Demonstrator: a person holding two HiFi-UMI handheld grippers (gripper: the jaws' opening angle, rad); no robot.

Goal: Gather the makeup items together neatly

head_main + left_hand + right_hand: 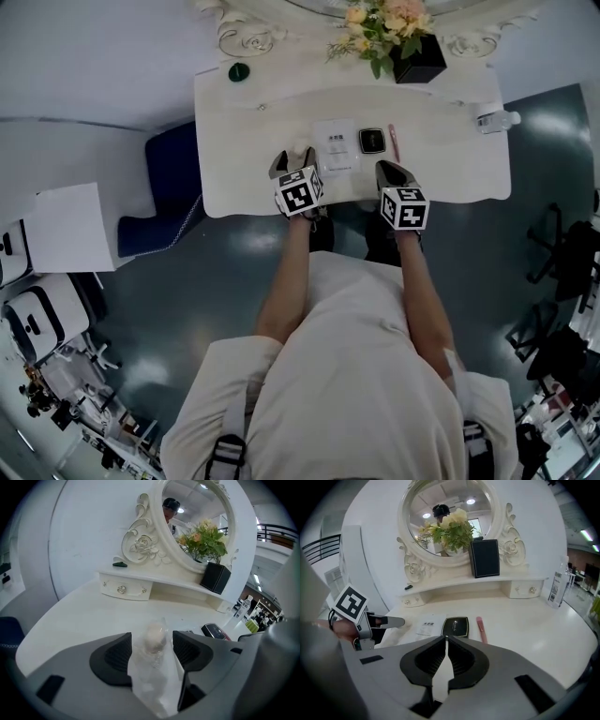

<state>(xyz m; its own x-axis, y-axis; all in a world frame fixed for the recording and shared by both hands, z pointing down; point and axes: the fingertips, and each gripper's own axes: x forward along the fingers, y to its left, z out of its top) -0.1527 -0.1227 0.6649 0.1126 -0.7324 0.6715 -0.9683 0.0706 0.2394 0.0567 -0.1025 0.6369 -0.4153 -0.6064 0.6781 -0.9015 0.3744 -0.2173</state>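
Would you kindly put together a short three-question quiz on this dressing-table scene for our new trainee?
1. True or false: the right gripper has its jaws closed with nothing between them.
2. What sits between the open jaws of the left gripper? A) a hairbrush B) a clear bag holding a pale round item C) a comb
3. Fill in: on the table, the black compact lies between the white packet and the ____ stick.

Key: 1 true; 2 B; 3 pink.
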